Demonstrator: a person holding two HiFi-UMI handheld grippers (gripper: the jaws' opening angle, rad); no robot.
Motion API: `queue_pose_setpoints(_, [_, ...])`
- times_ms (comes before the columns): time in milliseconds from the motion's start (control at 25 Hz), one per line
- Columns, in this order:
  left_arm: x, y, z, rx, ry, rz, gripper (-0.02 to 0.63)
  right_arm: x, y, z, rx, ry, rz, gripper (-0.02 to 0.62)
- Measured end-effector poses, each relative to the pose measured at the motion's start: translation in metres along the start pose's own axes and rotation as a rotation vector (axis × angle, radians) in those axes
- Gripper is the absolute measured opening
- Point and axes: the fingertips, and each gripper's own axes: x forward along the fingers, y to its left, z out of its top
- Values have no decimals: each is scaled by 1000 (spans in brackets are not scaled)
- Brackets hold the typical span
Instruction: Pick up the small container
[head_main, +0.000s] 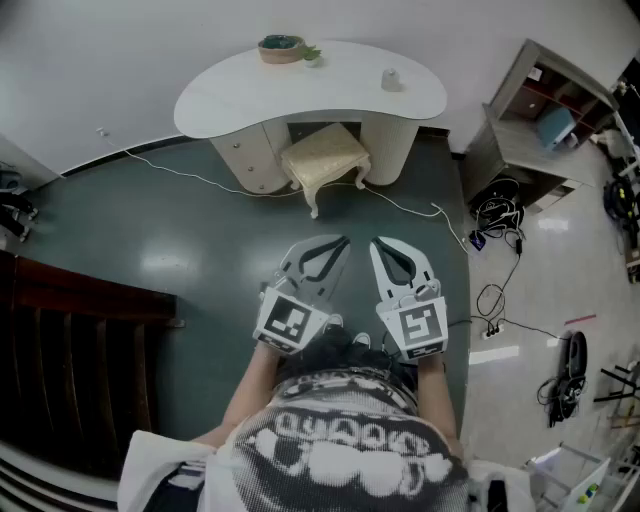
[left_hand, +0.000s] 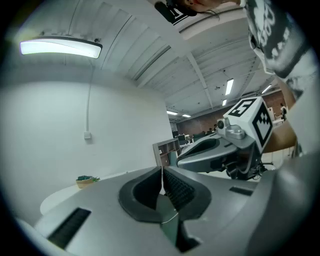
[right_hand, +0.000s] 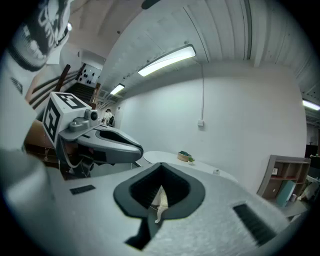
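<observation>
White and kidney-shaped, the worktop stands at 12 o'clock from you, across the dark grey-green floor. The small container sits on the worktop's right-hand part, between 12 and 1 o'clock from your grippers and well apart from both. Near the worktop's back edge, between 11 and 12 o'clock, is a bowl of green plants. A cream stool is tucked partly under the worktop's front, a little left of 12 o'clock.

You hold your left gripper and right gripper side by side just in front of your body, their tips near each other and pointing toward the worktop. Each has its jaws closed together with nothing between them.

A white cable trails over the floor in front of the worktop. At 2 o'clock a shelf unit stands by the wall, with black cables coiled on the floor beside it.
</observation>
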Motion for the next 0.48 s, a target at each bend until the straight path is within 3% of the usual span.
queue_pose_setpoints(480, [6,32,-1,23,-25,-28,11,31,-3,1,45,-38,-30,-2])
